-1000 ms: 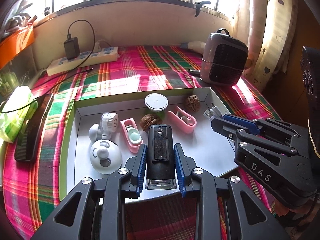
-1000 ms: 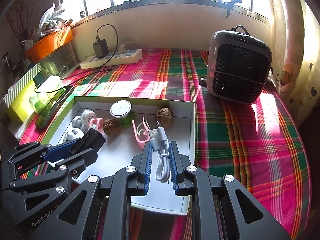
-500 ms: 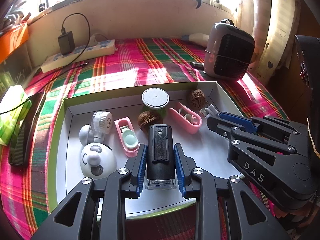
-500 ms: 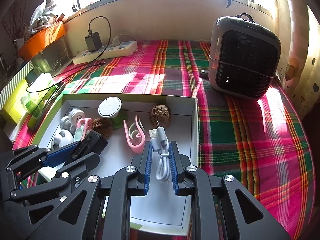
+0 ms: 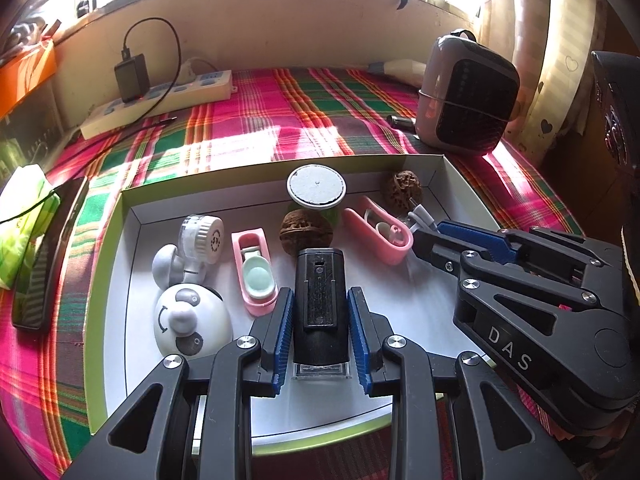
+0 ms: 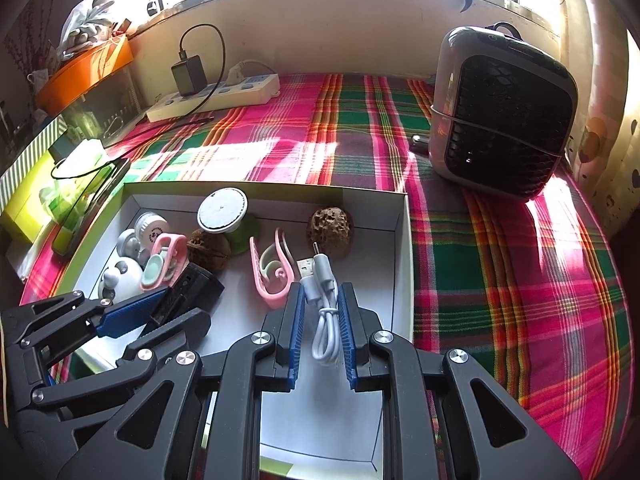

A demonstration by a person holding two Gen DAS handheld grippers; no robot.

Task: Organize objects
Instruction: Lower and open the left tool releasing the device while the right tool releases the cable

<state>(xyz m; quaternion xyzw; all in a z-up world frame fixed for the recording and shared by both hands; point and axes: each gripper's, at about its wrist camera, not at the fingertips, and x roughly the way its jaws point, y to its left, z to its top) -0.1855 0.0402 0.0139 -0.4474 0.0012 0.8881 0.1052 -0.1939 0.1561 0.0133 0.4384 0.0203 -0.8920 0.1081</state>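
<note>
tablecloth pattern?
Plaid cloth, pink, green and dark stripes with orange lines; clearest in the right wrist view.

Plaid tablecloth (image 6: pixel 360 140) w/ tray box (image 6: pixel 404 240), heater (image 6: pixel 504 112), power strip (image 6: pixel 216 96), phone (image 5: pixel 44 252)

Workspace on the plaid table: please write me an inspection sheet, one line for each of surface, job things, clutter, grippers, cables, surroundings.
Surface: plaid cloth, sunlit patches.
Job's things: white tray holds two walnuts, two pink clips, panda toy, round white lid.
Clutter: phone and green packet beside the tray.
Grippers: left hand-held gripper shut on black device; right hand-held gripper shut on white USB cable, both over the tray.
Cables: power strip with black charger plugged in.
Surroundings: fan heater, window, orange box.
</note>
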